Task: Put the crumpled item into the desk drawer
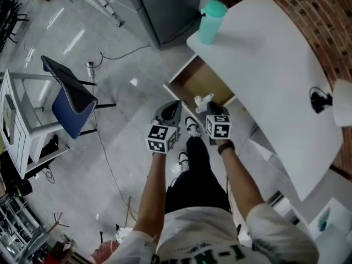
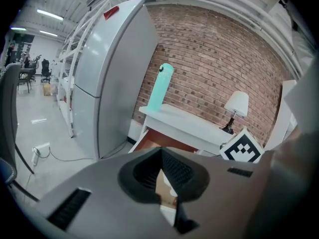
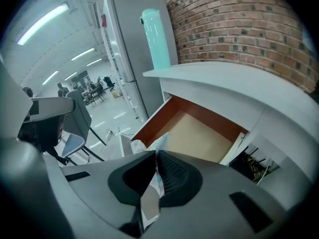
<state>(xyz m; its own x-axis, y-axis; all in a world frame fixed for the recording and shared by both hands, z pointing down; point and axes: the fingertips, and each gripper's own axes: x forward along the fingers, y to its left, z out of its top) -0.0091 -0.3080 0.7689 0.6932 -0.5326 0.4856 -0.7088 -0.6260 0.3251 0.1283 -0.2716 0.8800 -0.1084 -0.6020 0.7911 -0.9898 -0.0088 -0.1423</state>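
Observation:
The crumpled item [image 1: 202,100], a white wad, sticks out from my right gripper [image 1: 213,109], which is shut on it just in front of the open desk drawer [image 1: 190,78]. In the right gripper view the crumpled item [image 3: 152,146] pokes past the tip of the right gripper [image 3: 155,159], and the drawer [image 3: 204,133] lies empty beyond with a tan bottom and brown sides. My left gripper [image 1: 172,108] hangs beside it to the left. In the left gripper view the left gripper [image 2: 162,156] has its jaws together with nothing gripped.
A white desk [image 1: 264,65] carries a teal bottle [image 1: 212,22] at its corner and a lamp [image 1: 341,109] at the right. A grey fridge [image 1: 165,4] stands past the drawer. A blue chair [image 1: 71,100] and a white shelf unit [image 1: 16,125] are on the left, with cables on the floor.

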